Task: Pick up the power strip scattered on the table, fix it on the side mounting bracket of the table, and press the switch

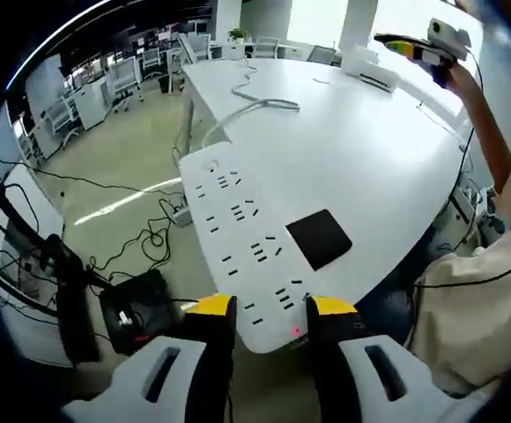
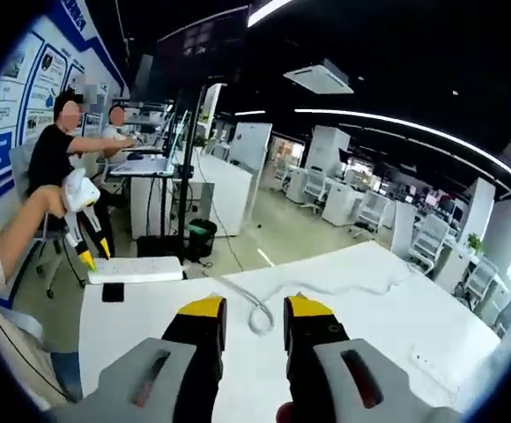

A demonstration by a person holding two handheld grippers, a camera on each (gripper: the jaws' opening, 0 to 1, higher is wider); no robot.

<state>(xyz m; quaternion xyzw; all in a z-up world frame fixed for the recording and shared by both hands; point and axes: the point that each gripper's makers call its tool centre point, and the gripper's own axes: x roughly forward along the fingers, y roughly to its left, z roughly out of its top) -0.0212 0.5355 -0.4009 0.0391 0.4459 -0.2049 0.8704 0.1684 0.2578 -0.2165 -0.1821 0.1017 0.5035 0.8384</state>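
The left gripper [image 1: 270, 310] pinches the near end of the power strip [image 1: 242, 242] between its yellow-tipped jaws, one on each long edge, so the white body projects forward over the edge of the table [image 1: 370, 150] with the sockets facing up. A small red light glows at the clamped end; gripping there probably leaves the far end free to meet the side bracket, which cannot be identified here. The cable [image 1: 251, 106] trails back across the tabletop, and a black pad [image 1: 319, 238] lies just beside the strip. The right gripper [image 2: 253, 322] is raised well apart above the table, its jaws slightly parted with nothing between them, presumably kept free for pressing the switch. In the right gripper view, the left gripper [image 2: 90, 248] holds the strip [image 2: 137, 269] at the table's far edge.
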